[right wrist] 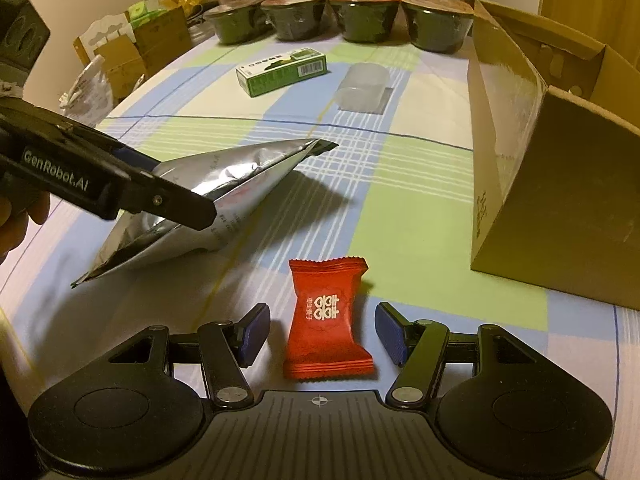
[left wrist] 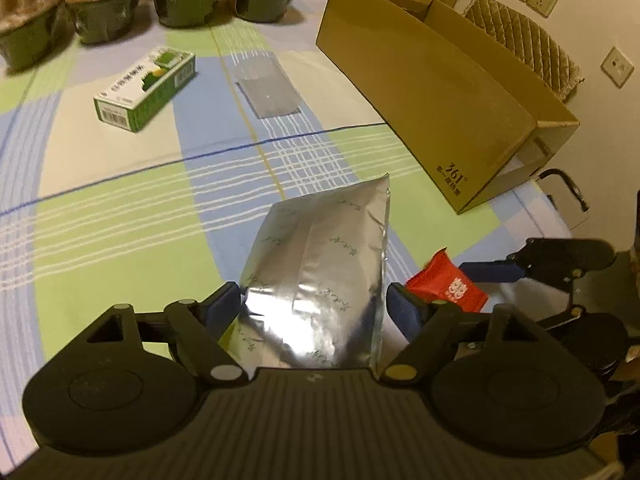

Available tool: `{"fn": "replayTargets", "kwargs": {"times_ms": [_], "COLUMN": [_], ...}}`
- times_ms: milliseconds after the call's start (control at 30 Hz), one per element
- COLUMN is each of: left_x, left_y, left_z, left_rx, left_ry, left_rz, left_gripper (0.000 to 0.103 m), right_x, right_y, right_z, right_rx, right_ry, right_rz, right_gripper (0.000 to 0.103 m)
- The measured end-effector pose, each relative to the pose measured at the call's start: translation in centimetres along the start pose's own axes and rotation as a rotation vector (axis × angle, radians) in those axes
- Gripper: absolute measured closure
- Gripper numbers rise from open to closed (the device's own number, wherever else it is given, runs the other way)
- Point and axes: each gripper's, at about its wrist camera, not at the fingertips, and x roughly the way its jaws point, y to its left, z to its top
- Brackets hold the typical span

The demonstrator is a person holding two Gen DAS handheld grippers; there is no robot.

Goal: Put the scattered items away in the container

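Your left gripper is closest to the camera, and its two blue pads press on the sides of a shiny silver pouch. So it is grasping the pouch. In your right wrist view the pouch's far end tips up off the tablecloth while its near corner hangs low, just above the cloth or on it; you cannot tell which.

Your right gripper is spread wide. A red candy packet lies flat on the cloth between its two pads, and neither pad touches it. From the left wrist view, that red packet sits at about 4 o'clock, just beside the pouch.

Look toward 2 o'clock in the left wrist view and you see the brown cardboard box. It stands on the table with its top open, well apart from the pouch. In the right wrist view it fills the 3 o'clock side.

A green and white carton lies on its side at about 11 o'clock. A clear plastic piece lies flat near 12 o'clock, between the carton and the box. Four dark bowls with lids stand in a row at the far edge of the table.
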Motion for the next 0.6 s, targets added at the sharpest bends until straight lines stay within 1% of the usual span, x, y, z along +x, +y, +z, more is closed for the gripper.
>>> {"fn": "replayTargets", "kwargs": {"times_ms": [167,267,467,533,600], "left_x": [1.0,1.4,1.0,0.6,0.3], "left_y": [1.0,1.0,-0.1,-0.7,-1.4], "left_z": [0.7,0.8,0.5,0.3,0.1], "left_rx": [-0.064,-0.064,0.000,0.036,0.071], "left_ry": [0.034,0.052,0.058,0.050,0.041], "left_rz": [-0.042,-0.049,-0.033,-0.016,0.013], "left_gripper": [0.027,0.033,0.042,0.045,0.047], "right_x": [0.2,0.3,0.3,0.2,0.2], "right_y": [-0.2,-0.3,-0.3,-0.3,-0.3], "right_z": [0.0,0.1,0.2,0.2,0.2], "right_rx": [0.012,0.012,0.014,0.016,0.015], "right_ry": [-0.001,-0.005,-0.002,-0.002,-0.003], "right_rz": [0.005,0.006,0.008,0.006,0.005], "right_gripper": [0.038,0.038,0.038,0.039,0.039]}}
